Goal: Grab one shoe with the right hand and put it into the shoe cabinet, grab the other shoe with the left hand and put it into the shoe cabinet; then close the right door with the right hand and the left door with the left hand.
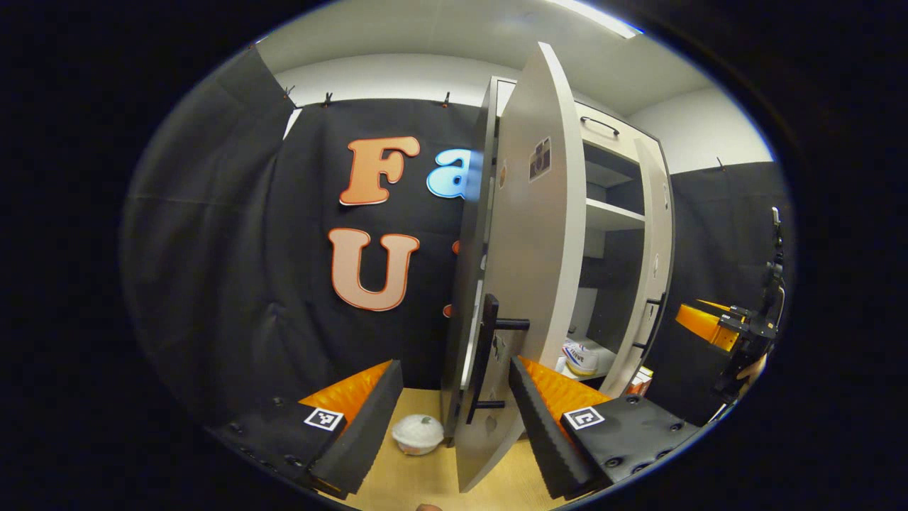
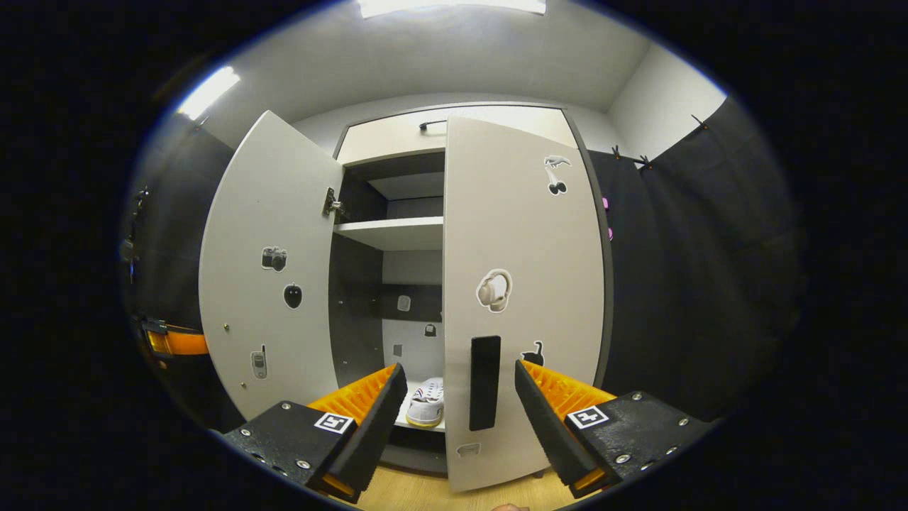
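Note:
The white shoe cabinet [image 2: 397, 135] stands ahead. Its left door [image 1: 532, 234] swings wide open and I see it nearly edge-on in the left gripper view. My left gripper [image 1: 454, 369] is open, with the door's black handle [image 1: 488, 355] between its fingers and no contact showing. A white striped shoe [image 1: 580, 357] lies on the bottom shelf. In the right gripper view the right door [image 2: 525, 248] faces me, close to shut. My right gripper [image 2: 461, 369] is open in front of that door's black handle [image 2: 484, 383]. The shoe [image 2: 428, 403] shows through the gap.
A white lidded bowl [image 1: 418, 433] sits on the wooden floor [image 1: 425, 482] by the left door's foot. A small red box [image 1: 642, 380] stands near the right door's base. The open left door [image 2: 269, 270] fills the left side of the right gripper view.

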The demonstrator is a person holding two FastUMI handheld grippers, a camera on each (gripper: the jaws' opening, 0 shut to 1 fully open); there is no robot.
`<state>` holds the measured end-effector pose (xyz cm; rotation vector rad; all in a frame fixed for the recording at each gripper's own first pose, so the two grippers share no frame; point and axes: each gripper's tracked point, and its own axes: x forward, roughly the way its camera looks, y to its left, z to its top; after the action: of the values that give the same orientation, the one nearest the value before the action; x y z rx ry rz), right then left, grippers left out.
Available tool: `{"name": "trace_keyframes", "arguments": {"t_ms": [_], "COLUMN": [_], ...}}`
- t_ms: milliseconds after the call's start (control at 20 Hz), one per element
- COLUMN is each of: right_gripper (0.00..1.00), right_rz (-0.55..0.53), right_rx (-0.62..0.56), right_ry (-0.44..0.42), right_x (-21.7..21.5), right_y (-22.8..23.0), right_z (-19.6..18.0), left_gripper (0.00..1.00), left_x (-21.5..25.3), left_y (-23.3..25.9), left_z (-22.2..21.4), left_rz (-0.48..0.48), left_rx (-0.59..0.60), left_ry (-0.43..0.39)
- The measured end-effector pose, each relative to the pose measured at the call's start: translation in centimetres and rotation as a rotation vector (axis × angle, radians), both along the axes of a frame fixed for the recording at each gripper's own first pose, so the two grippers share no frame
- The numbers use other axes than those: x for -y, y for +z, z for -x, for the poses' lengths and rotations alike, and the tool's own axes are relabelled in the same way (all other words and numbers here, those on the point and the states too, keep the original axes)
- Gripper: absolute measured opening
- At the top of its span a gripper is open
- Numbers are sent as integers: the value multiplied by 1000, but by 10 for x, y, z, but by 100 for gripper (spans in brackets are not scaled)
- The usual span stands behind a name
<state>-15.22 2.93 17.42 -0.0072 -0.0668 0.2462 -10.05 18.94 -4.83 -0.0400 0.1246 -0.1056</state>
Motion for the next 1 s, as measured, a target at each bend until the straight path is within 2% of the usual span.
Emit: {"name": "trace_keyframes", "arguments": {"t_ms": [300,600,850,1000], "right_gripper": [94,94,94,94], "right_rz": [-9,-30,-22,-23], "right_rx": [15,4,0,-1], "right_ry": [-60,-51,-63,-75], "right_x": [23,29,39,48], "right_y": [8,12,9,9], "right_z": [14,19,25,30], "left_gripper": [96,98,93,98], "left_x": [13,37,58,68], "left_y": [-6,-9,-12,-12], "left_z": [-1,-1,-5,-6], "left_rz": [3,-25,3,-8], "left_rx": [-7,-5,-18,-15], "left_ry": [-79,-145,-190,-208]}}
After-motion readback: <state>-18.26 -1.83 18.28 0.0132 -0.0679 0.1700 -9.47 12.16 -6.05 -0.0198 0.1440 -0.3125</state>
